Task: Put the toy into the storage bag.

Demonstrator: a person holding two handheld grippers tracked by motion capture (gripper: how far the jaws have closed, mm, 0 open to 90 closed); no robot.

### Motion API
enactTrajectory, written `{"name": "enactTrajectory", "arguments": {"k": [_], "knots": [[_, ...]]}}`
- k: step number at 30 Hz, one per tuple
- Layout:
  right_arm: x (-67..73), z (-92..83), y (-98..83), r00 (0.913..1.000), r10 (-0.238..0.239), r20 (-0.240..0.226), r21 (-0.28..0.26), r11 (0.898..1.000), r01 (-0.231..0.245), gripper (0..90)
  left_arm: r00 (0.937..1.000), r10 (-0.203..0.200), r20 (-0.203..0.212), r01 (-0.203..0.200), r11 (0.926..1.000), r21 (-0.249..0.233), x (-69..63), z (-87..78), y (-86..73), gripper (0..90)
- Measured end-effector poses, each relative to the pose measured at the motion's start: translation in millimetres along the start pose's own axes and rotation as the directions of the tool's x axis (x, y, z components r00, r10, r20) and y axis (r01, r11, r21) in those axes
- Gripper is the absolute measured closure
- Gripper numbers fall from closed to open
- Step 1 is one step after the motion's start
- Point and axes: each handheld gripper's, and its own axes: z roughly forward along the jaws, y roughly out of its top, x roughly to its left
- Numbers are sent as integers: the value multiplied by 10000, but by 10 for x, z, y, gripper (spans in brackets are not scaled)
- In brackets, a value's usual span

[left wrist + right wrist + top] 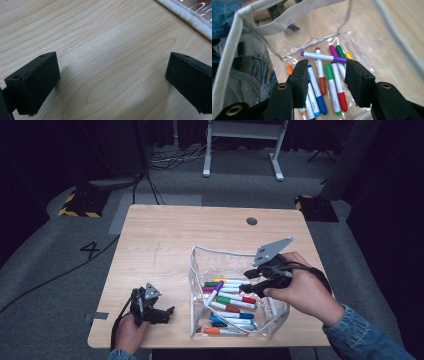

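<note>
The right gripper [250,281] hangs above the open top of the clear pouch [197,270], which sits on the near right part of the table [160,245]. The right hand [300,290] wraps the gripper's body from the right, forearm coming in from the near right corner, with the fingers [299,80] pointing left and down into the pouch. They stand well apart with nothing between them. Below them lie the markers [332,85], loose on the pouch floor, and a purple marker [324,57] rests crosswise over the others. The left gripper [159,312] rests low at the near left of the table, just left of the pouch, held from below by the left hand [131,332]; its fingers [35,82] are spread wide over bare wood, empty.
</note>
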Motion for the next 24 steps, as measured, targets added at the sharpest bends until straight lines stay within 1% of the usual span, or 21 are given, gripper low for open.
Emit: {"name": "enactTrajectory", "arguments": {"k": [1, 3, 5, 6, 7, 8, 12, 15, 16, 18, 19, 21, 23, 24], "knots": [[-23, -72, -30, 9999, 130, 103, -148, 9998, -129, 542, 10000, 64, -12, -64, 10000, 11, 4, -1, 1, 0], [-68, -206, -98, 9986, 430, 323, -317, 9986, -419, 545, 10000, 19, -7, -19, 10000, 3, 1, -1, 0, 0], [-123, -333, -184, 9953, 843, 467, -430, 9957, -823, 545, 10000, 2, -4, -2, 10000, 2, 0, 0, 0, 0], [-142, -369, -214, 9942, 934, 538, -424, 9949, -912, 545, 10000, 64, -15, -64, 10000, 9, 4, -1, 1, 0], [-164, -412, -254, 9926, 1044, 622, -433, 9939, -1018, 545, 10000, -3, 0, 3, 10000, -19, 0, 1, -1, 0], [-191, -462, -303, 9898, 1206, 759, -447, 9921, -1175, 545, 10000, 32, -15, -32, 10000, 6, 2, -1, 0, 0], [-273, -594, -449, 9819, 1549, 1087, -456, 9875, -1507, 544, 10000, -3, -4, 3, 10000, -3, 0, 0, 0, 0], [-336, -704, -565, 9739, 1866, 1293, -567, 9819, -1806, 543, 10000, 69, -30, -69, 10000, 11, 3, -3, 0, 0], [-354, -738, -605, 9700, 1993, 1393, -582, 9795, -1929, 543, 10000, 14, -16, -14, 10000, -6, -1, -2, -3, 0], [-402, -793, -691, 9641, 2167, 1538, -640, 9758, -2091, 542, 10000, 42, -47, -42, 10000, -3, -1, -7, -7, 0], [-424, -815, -734, 9597, 2301, 1614, -655, 9728, -2222, 541, 10000, 59, -55, -59, 10000, -12, 0, -8, -9, 0], [-475, -850, -814, 9533, 2489, 1710, -713, 9682, -2400, 540, 10000, -28, -28, 28, 10000, -37, -6, -9, -15, 0], [-525, -869, -882, 9474, 2659, 1783, -719, 9637, -2570, 540, 9999, 68, -84, -67, 10000, 16, -2, -21, -23, 0], [-545, -874, -912, 9443, 2751, 1806, -736, 9612, -2659, 540, 10000, 54, -69, -53, 10000, 25, -4, -24, -25, 0]]}}
